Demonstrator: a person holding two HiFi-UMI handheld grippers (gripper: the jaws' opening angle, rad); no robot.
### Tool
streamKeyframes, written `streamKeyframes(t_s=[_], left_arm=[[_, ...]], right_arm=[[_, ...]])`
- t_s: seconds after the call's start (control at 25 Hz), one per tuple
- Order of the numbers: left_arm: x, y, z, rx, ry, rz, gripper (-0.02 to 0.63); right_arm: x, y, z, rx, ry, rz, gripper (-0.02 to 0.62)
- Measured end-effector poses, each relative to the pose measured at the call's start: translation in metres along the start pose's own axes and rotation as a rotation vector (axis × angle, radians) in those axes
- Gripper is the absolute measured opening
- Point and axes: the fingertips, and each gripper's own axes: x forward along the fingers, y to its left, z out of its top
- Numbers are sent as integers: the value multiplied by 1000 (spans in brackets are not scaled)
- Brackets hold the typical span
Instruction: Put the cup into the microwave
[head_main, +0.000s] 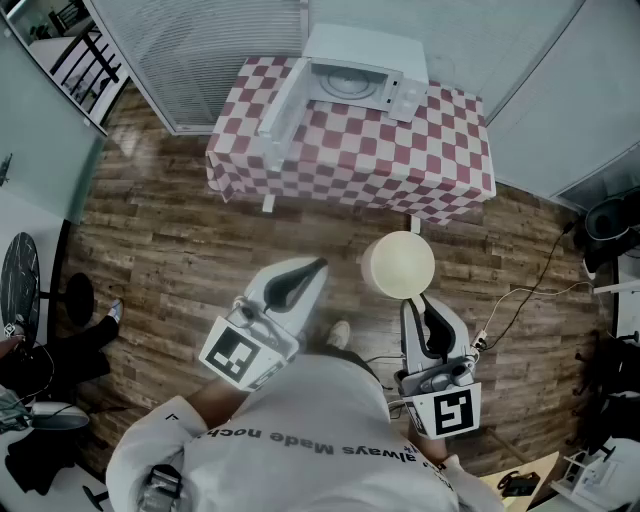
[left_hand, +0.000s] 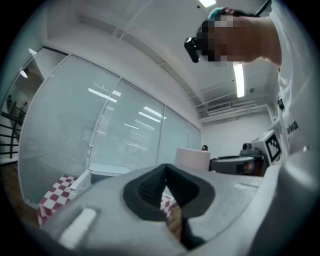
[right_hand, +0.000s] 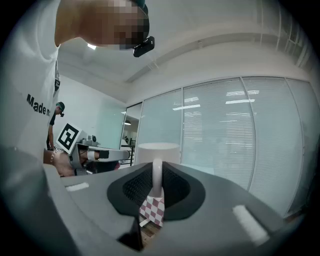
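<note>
**A:** White cup (head_main: 398, 264), and we hold it! Our right gripper (head_main: 424, 303) has its jaws pinched on the thin handle (right_hand: 157, 176). The cup hangs upright in the air, just past the jaw tips.

**B:** Where is the microwave (head_main: 356, 78)?

**A:** Ahead of the cup and a bit to the left, well apart from us. It sits on the checked table (head_main: 400, 165). Bare wood floor (head_main: 200, 250) lies between us and the table.

**B:** Is it open?

**A:** Yes. Its door (head_main: 282, 108) swings out on the left, so the hole faces us. We think we must walk up and push the cup straight in from the front, keeping right of that door.

**B:** And our left gripper (head_main: 316, 265)?

**A:** Its jaws are pressed together on nothing. It is near the cup, on the cup's left, and on the door's side.

**B:** Is anything in the way?

**A:** Only the table edge and the open door. We see nothing on the floor along our path.
</note>
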Motion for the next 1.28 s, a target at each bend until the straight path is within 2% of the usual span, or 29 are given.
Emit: streamKeyframes(t_s=[0.4, 0.8, 1.04, 1.28], left_arm=[[40, -23, -11, -9, 7, 12, 5], [84, -25, -18, -13, 4, 43, 5], [102, -3, -20, -19, 13, 47, 3], [121, 42, -14, -13, 2, 43, 5]], right_arm=[[-14, -42, -7, 4, -5, 21, 41], [-4, -84, -10, -6, -6, 65, 41], [22, -99, -12, -1, -1, 76, 41], [67, -110, -7, -14, -12, 64, 41]])
